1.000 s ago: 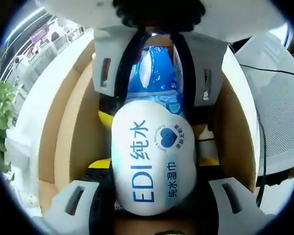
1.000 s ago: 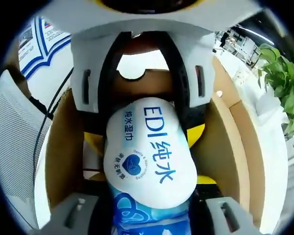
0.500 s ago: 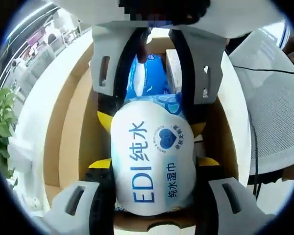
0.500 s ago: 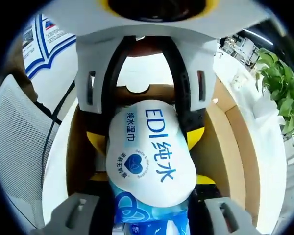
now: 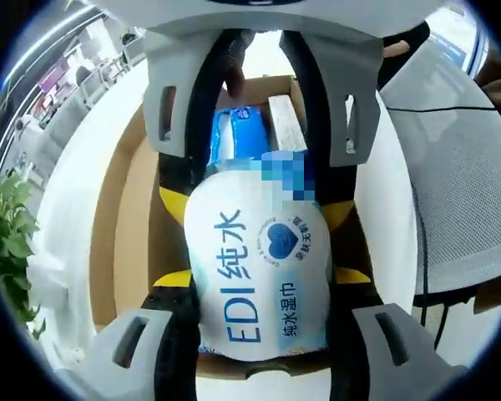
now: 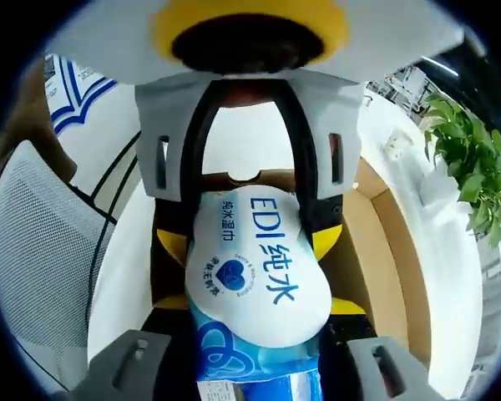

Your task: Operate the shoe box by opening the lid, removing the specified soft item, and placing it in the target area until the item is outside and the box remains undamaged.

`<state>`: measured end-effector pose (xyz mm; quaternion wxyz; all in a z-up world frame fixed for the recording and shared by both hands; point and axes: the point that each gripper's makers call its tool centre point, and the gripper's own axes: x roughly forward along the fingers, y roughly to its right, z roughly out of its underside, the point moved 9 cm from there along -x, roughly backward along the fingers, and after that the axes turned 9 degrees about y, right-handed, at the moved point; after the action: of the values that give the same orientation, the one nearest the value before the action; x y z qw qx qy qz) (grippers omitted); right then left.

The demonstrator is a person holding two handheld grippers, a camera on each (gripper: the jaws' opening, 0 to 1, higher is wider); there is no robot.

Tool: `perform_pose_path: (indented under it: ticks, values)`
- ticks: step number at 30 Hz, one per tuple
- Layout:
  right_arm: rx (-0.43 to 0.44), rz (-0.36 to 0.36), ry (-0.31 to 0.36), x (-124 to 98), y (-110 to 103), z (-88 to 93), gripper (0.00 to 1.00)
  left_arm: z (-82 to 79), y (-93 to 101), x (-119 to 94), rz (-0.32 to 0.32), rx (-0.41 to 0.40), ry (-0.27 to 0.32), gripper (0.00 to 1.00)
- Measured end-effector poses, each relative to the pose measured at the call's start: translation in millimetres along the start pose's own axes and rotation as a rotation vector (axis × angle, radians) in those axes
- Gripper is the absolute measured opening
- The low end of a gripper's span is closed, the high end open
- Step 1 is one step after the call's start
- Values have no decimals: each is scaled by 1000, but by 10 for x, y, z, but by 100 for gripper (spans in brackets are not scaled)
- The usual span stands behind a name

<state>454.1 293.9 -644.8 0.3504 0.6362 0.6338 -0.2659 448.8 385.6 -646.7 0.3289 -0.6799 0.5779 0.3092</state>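
Lid open. Wipes pack clamped end to end between left hand-held gripper and right hand-held gripper, held above open box. Left: carry clear, set on white surface.

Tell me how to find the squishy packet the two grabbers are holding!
Look for the open cardboard shoe box. Right above it, a soft wet-wipes pack is pinched between the left gripper and the right gripper, one at each end. It has a white label with blue "EDI" lettering and a blue heart, and one blue end.
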Motion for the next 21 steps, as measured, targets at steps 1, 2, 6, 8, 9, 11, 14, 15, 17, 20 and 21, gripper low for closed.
perform_pose_path:
  ticks: [1,2,6,8,9,11,14,15,17,20,21]
  values:
    - [0,2,-1,-21,-21,-4,54,-15,22,-7,1,3,0,59]
    - [1,2,-1,-33,-34,-4,54,-25,36,-13,2,4,-1,59]
    - [5,4,-3,-99,-104,-10,54,-75,93,-29,3,6,0,59]
    - [6,10,-2,-144,-142,-16,54,-110,123,-43,4,13,0,59]
    - [6,14,-1,-156,-141,-11,54,-126,133,-50,4,15,-1,59]
    - [7,25,0,-189,-139,-9,54,-169,133,-64,0,26,-1,59]
    - [7,42,1,-266,-133,-11,54,-243,122,-84,-5,42,0,59]
    - [7,46,2,-283,-134,-9,54,-262,122,-88,-7,47,-1,59]
    - [9,53,1,-334,-142,-3,54,-314,130,-100,-7,55,0,59]
    - [14,63,1,-398,-162,20,54,-391,152,-98,-4,68,1,59]
    - [15,69,0,-421,-174,33,54,-400,155,-96,-4,70,1,59]
